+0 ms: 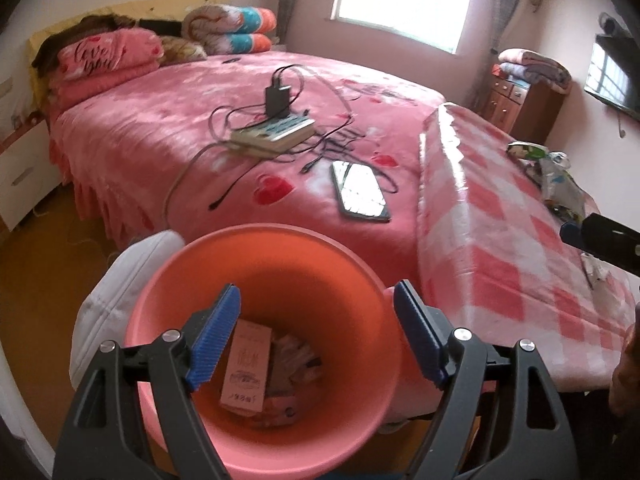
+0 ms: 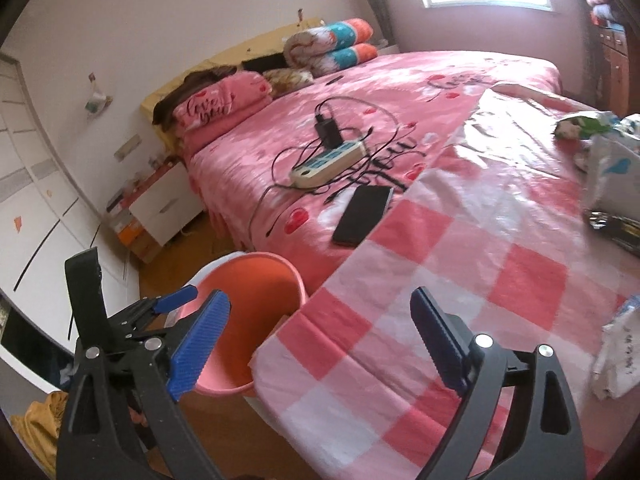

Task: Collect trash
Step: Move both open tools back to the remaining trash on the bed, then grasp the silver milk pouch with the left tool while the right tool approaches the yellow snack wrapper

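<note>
Left gripper, jaws wide and empty, hangs over the bin holding 1 carton; right gripper, equally wide, faces wrappers on the checked cloth, where a snagged cloth could drag them off.

both claws point downward at a slant. the left claw stands with its jaws apart, nothing between them. the right claw is spread wider, also empty.
</note>
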The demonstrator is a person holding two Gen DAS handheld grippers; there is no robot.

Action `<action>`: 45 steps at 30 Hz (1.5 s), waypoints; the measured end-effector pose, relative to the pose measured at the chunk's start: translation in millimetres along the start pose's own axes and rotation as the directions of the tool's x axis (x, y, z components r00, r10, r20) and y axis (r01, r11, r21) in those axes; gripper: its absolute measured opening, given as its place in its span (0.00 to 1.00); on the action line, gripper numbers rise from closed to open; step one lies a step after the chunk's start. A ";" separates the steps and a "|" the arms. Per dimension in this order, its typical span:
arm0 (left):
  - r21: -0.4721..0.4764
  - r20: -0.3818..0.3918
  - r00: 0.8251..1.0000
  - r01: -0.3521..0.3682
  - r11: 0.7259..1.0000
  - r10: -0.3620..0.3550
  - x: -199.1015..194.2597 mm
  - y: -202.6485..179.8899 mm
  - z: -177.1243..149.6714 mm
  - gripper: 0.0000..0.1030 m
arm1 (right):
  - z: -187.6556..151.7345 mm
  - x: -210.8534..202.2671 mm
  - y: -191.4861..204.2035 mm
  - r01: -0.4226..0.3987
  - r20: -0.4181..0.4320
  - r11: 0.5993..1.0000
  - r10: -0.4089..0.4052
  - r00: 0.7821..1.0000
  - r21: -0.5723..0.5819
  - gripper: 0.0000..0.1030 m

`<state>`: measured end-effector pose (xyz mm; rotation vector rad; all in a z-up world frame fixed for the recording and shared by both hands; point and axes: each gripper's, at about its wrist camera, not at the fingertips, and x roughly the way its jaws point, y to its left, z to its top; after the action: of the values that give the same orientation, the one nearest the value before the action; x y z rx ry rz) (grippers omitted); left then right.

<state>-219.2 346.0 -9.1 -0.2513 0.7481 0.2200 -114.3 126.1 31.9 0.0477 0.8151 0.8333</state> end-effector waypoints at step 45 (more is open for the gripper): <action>0.554 -0.125 0.958 0.284 0.782 -0.260 -28.7 -293.2 17.6 0.77 | -32.5 -189.8 -246.3 0.154 0.286 0.864 -0.319 0.904 0.479 0.90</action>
<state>-144.7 70.5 66.1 0.2113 0.7763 -0.2922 -53.1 -180.3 43.8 0.4865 0.6343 0.3657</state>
